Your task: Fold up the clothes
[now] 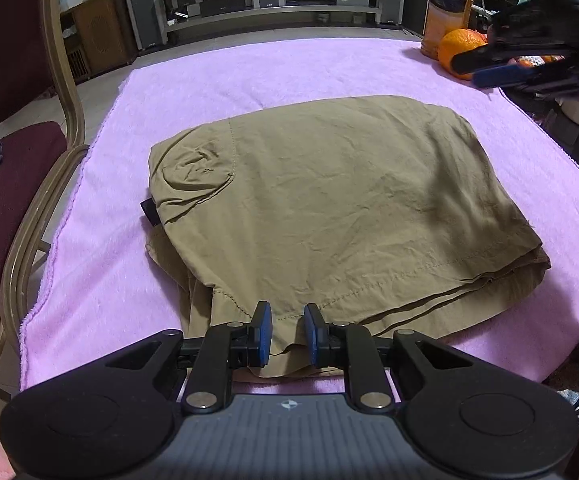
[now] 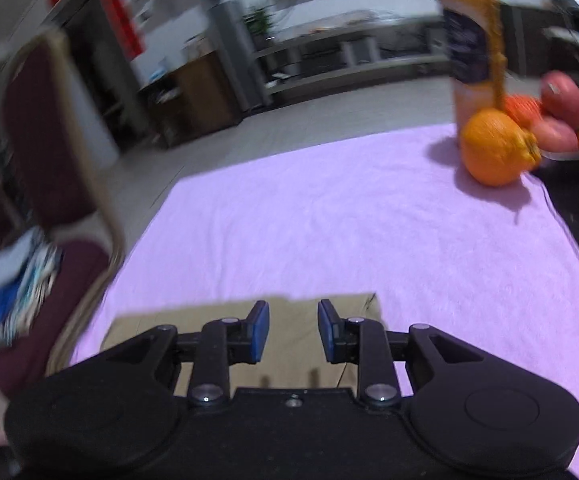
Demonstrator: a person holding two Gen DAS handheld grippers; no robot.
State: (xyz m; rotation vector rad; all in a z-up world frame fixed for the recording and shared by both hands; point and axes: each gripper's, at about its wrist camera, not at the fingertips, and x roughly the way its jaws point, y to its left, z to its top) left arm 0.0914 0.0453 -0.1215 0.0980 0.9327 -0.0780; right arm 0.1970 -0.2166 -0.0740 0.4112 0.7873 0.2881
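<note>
A folded khaki garment lies in the middle of the pink towel that covers the table. My left gripper is open, low over the garment's near edge, with cloth showing between its blue pads. My right gripper is open and empty, raised above the garment's far part. It also shows in the left wrist view at the upper right, above the table. The right wrist view is blurred by motion.
An orange and a tall juice bottle stand at the towel's far right corner, with more fruit beside them. A dark red chair with clothes on its seat stands to the left of the table.
</note>
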